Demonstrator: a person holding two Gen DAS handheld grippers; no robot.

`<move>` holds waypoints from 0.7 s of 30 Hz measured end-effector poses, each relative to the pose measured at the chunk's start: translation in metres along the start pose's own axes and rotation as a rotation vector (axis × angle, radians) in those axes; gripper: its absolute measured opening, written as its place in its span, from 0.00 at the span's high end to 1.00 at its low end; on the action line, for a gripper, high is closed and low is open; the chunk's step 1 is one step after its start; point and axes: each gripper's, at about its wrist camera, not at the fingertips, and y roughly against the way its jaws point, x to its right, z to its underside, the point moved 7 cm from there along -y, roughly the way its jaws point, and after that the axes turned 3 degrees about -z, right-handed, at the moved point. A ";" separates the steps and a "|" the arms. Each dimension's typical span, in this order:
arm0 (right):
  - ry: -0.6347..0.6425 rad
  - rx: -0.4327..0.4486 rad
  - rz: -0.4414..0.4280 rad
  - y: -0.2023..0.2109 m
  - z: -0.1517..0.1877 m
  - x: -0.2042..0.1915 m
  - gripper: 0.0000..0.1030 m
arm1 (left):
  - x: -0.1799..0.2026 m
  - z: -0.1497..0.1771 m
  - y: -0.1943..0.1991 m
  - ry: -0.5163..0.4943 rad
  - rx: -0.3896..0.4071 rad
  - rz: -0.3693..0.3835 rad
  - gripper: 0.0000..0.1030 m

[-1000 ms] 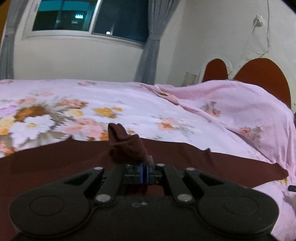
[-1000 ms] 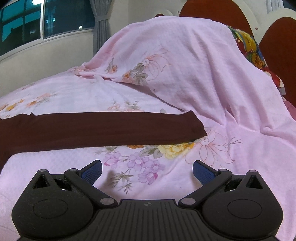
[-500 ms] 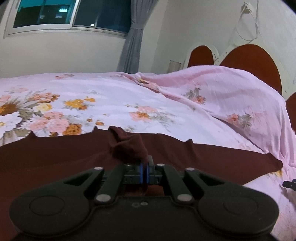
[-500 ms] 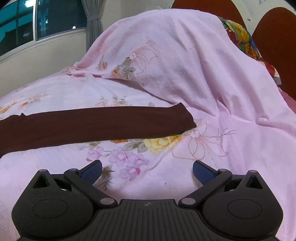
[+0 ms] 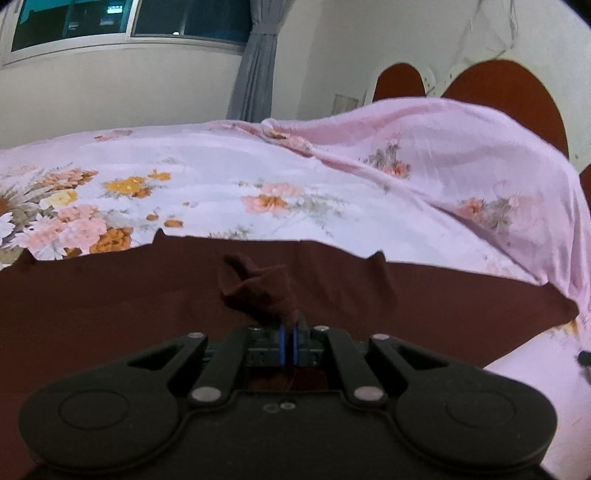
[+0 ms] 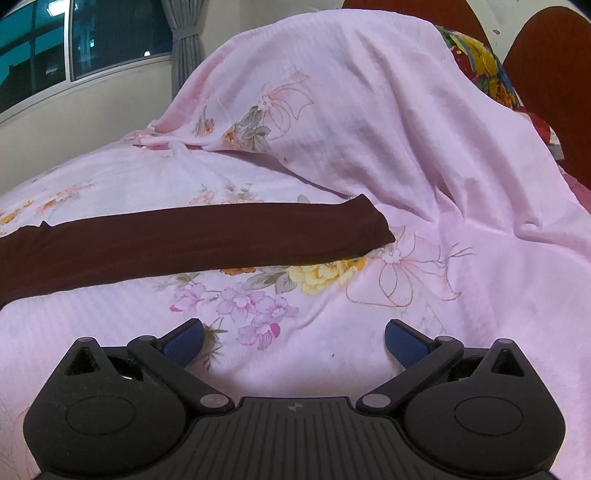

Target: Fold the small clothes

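A dark maroon garment (image 5: 424, 306) lies flat across a bed with a pink flowered sheet (image 5: 207, 177). In the left wrist view my left gripper (image 5: 289, 345) is shut on a bunched tuft of that maroon cloth (image 5: 258, 291), which sticks up just ahead of the blue pads. In the right wrist view the same garment (image 6: 207, 236) shows as a long band ending at a rounded tip on the right. My right gripper (image 6: 293, 341) hovers above bare sheet in front of the band, open, with nothing between its blue pads (image 6: 404, 343).
A mound under the pink sheet (image 6: 369, 122) rises at the head of the bed, with a colourful flowered fabric (image 6: 480, 66) and a red-brown headboard (image 5: 506, 85) behind it. A window (image 5: 110, 18) and grey curtain (image 5: 255, 74) are on the far wall.
The left gripper has carried the pinched cloth to the right and lower over the garment, whose far edge now sits higher in view. The right gripper has hardly moved.
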 end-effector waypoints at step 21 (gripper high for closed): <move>-0.023 0.012 0.000 0.004 0.000 0.005 0.00 | -0.119 0.094 0.210 -0.096 0.123 -0.558 0.27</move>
